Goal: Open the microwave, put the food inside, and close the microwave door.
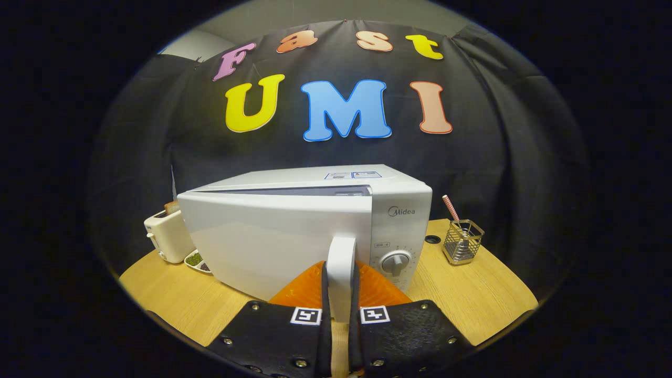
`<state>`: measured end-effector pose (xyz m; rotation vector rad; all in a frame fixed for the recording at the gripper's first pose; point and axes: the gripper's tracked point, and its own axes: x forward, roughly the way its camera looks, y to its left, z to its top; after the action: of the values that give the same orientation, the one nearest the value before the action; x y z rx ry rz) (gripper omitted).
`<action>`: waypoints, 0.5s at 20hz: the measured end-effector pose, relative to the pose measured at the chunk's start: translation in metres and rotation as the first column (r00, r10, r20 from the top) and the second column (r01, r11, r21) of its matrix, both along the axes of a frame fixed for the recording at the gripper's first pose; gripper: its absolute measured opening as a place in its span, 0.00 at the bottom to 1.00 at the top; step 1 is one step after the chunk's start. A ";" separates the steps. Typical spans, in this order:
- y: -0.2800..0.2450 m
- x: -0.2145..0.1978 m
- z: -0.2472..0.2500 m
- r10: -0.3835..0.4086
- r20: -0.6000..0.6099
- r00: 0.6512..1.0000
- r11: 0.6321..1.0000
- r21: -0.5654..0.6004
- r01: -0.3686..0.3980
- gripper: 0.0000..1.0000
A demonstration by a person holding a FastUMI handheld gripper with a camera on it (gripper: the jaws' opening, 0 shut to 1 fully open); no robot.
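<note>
Gripper view: gripper (341, 299) clamps the upright handle (341, 262) of the microwave (315, 231) door, ajar.

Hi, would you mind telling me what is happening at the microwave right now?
A handheld tool is clamped on the microwave's door handle, both fingers pressing its sides. The door stands slightly ajar from the microwave. A toaster and a small dish sit beside it on the wooden table.

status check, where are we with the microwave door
Gripper shut on door handle. Microwave door ajar, part open. Toaster close beside door's swing.
</note>
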<state>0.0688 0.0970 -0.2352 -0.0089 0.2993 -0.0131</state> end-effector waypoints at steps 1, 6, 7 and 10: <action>0.003 -0.008 0.001 0.002 0.010 1.000 1.000 -0.013 -0.002 0.12; 0.027 -0.045 0.001 0.051 0.030 0.998 0.997 0.049 -0.052 0.12; 0.032 -0.052 0.000 0.066 0.028 0.997 0.996 0.053 -0.067 0.12; 0.048 -0.070 0.001 0.124 0.040 0.992 0.989 0.083 -0.127 0.22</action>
<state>-0.0016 0.1447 -0.2342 0.0571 0.2635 0.1240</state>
